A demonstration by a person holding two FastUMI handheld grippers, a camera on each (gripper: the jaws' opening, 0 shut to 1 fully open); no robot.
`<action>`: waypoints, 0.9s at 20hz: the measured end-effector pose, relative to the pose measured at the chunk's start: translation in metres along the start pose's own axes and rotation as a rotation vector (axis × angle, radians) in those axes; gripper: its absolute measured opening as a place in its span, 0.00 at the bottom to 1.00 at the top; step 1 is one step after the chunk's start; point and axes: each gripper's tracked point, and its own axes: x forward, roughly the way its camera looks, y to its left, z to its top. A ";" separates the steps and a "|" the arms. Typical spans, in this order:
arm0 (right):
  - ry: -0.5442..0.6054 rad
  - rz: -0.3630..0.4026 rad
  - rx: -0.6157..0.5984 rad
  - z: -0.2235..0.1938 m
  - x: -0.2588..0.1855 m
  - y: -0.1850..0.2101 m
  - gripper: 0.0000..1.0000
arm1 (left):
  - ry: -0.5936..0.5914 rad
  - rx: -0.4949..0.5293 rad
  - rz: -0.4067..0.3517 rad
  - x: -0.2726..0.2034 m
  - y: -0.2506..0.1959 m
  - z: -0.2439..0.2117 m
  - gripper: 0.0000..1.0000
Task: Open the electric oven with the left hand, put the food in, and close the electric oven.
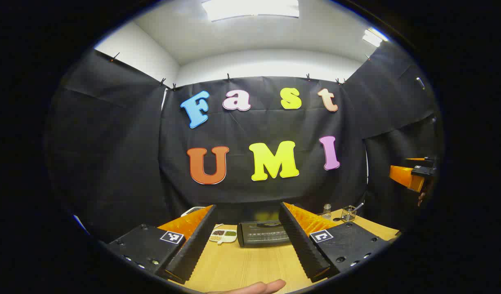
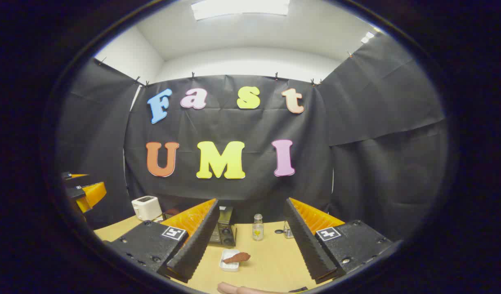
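Opening step not yet begun. Your left hand-held gripper [image 1: 244, 241] hangs wide and empty, oven [image 1: 262, 233] dead ahead on the counter [image 1: 242, 265], door shut. Right hand-held gripper [image 2: 250, 241] also wide; food [image 2: 236, 257] waits on its tray [image 2: 228, 265]. Next: reach for the door handle.

The electric oven [image 1: 263, 233] is a small, dark box. It sits on the wooden tabletop [image 1: 250, 265], close to the back wall. Its door is shut, and a handle runs along the top of the door. In the right gripper view, part of the oven [image 2: 225, 230] shows. The food [image 2: 236, 257] is a reddish-brown piece. It lies across a small white tray [image 2: 229, 261] on the tabletop, in front of the oven.
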 end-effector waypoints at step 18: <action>-0.054 -0.028 -0.028 0.017 -0.020 -0.025 1.00 | -0.010 -0.038 -0.032 -0.006 -0.015 0.010 0.96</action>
